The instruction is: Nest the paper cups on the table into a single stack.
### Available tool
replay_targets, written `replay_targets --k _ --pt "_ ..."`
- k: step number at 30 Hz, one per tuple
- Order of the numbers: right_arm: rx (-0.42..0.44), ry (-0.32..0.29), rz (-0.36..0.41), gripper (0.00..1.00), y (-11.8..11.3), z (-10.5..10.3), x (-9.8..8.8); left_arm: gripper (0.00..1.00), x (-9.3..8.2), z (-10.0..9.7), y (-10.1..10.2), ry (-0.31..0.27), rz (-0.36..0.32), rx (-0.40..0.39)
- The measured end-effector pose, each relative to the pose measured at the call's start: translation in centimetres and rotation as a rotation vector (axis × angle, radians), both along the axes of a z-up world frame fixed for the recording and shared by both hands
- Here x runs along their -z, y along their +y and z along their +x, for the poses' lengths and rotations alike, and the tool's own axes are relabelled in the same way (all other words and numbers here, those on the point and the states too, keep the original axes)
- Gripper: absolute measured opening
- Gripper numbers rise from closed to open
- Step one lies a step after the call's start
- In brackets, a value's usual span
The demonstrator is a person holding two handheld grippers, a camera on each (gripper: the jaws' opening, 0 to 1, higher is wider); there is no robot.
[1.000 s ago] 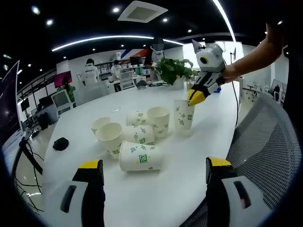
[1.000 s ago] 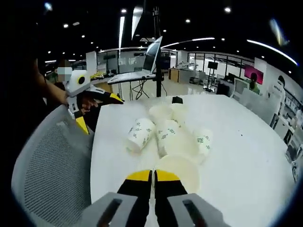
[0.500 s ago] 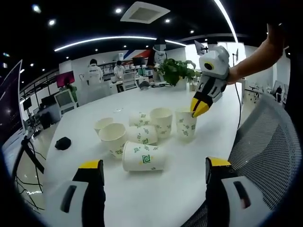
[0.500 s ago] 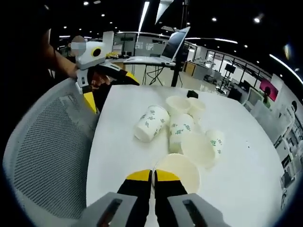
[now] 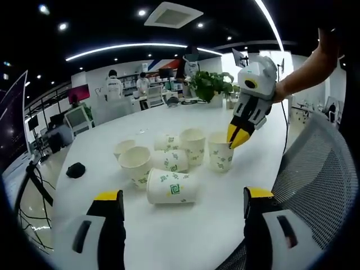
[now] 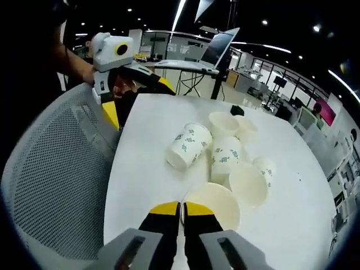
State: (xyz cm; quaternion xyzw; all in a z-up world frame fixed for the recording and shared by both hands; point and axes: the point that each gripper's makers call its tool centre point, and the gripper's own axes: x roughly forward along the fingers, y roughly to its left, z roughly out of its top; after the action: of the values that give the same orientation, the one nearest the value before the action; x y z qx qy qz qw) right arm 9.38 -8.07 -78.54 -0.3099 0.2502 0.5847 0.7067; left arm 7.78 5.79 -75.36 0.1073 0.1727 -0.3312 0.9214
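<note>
Left gripper view: the left gripper (image 5: pixel 180 208) has its jaws spread wide, nothing between them, hovering above the near edge of the white table (image 5: pixel 225 197). Paper cups sit in a cluster mid-table. One cup lying on its side (image 5: pixel 171 186) is closest, printed green logo facing up. Behind it an upright cup (image 5: pixel 135 164), another tipped cup (image 5: pixel 170 160), and a further upright one (image 5: pixel 190 144). A small cup (image 5: pixel 122 148) stands at the back left. The right gripper (image 5: pixel 237 135) comes in from the right, yellow tips pinched together on the rim of an upright cup (image 5: pixel 220 152). A black object (image 5: pixel 75 170) lies on the table far left. Mesh chair back (image 5: pixel 315 174) at right. Potted plant (image 5: pixel 209 84) at the far end of the table.

Right gripper view: right gripper (image 6: pixel 180 210) jaws closed tight on the near rim of the open cup (image 6: pixel 216 203), seen from above. Beyond it: a wide cup mouth (image 6: pixel 247 184), a tipped cup (image 6: pixel 226 158), another tipped cup (image 6: pixel 188 146) to its left, two upright ones (image 6: pixel 224 122) further back. Left gripper (image 6: pixel 138 95) sits at the table's far left edge, jaws apart, held in a person's hand (image 6: pixel 121 90). Mesh chair (image 6: pixel 50 185) fills the left. Laptop on a stand (image 6: pixel 216 50) behind the table.
</note>
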Motion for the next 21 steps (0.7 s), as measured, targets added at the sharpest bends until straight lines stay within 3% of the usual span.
replay_targets --k 11,21 --pt "0.038 0.023 0.052 0.06 0.7 0.0 -0.6 0.87 -0.1 0.1 0.2 -0.003 -0.007 -0.013" --pt "0.195 0.052 0.194 0.16 0.1 0.1 -2.3 0.87 0.1 -0.1 -0.2 0.010 -0.005 0.006"
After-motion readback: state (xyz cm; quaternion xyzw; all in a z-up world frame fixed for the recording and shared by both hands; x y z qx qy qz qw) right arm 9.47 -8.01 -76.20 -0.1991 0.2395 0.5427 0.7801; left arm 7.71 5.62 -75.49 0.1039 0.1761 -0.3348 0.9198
